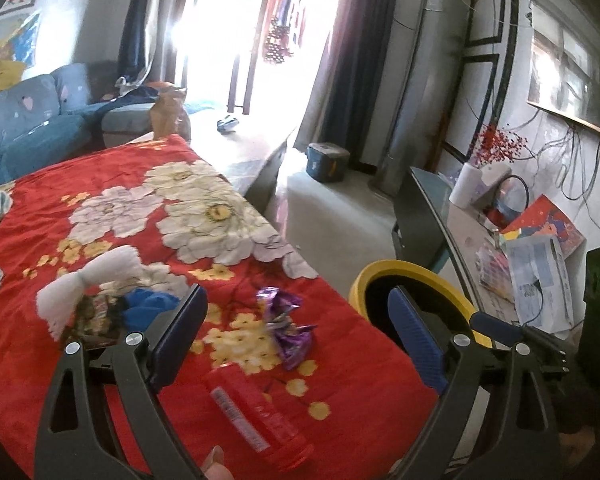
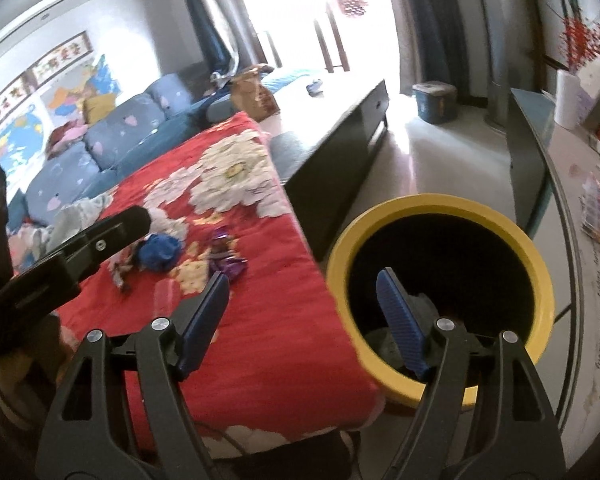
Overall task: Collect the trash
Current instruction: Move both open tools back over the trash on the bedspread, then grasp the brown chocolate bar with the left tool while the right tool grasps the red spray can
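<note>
A red flowered cloth [image 1: 112,184] covers a table. On it lie a purple wrapper [image 1: 286,328], a red packet [image 1: 252,412], a blue crumpled piece [image 1: 148,306], a white tissue [image 1: 84,284] and a dark wrapper [image 1: 96,316]. My left gripper [image 1: 300,340] is open above the cloth, over the purple wrapper and red packet. A yellow-rimmed bin [image 2: 440,288] stands beside the table; it also shows in the left wrist view [image 1: 404,276]. My right gripper [image 2: 304,320] is open and empty at the bin's near rim. The purple wrapper [image 2: 226,260] and blue piece [image 2: 158,252] show there too.
A blue sofa [image 1: 32,128] stands behind the table. A dark low cabinet [image 2: 340,160] lies past the cloth. A side counter [image 1: 512,272] at right carries papers and a paper roll [image 1: 466,186]. A blue box [image 1: 326,162] sits on the floor.
</note>
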Available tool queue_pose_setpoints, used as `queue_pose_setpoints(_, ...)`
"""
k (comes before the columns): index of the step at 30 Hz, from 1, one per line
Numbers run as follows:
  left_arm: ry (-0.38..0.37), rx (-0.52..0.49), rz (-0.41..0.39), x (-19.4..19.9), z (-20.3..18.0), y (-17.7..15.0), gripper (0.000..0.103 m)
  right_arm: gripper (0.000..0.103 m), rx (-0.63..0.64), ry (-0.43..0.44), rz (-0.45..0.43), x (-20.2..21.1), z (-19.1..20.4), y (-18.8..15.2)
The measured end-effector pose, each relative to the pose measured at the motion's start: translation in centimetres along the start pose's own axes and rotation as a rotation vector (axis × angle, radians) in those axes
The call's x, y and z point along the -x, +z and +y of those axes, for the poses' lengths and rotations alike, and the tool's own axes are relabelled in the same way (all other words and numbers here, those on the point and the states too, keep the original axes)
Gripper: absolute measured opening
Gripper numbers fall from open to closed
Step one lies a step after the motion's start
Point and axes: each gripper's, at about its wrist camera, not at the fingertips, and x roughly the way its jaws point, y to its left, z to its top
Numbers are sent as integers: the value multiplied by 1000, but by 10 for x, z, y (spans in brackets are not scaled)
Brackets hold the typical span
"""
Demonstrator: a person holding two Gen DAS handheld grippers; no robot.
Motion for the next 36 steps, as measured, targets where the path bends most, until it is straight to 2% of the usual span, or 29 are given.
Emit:
queue_pose_setpoints(23,184,174,20,16,105,-14,89,68,192,94,116,-26,80,-19)
queue_pose_setpoints(30,243,254,84,11,138,-28,89,68,246,121,173,-43,103,-28)
queue_pose_setpoints(36,241,325,144,1,160,-42,87,68,280,124,214,-60,116,-34)
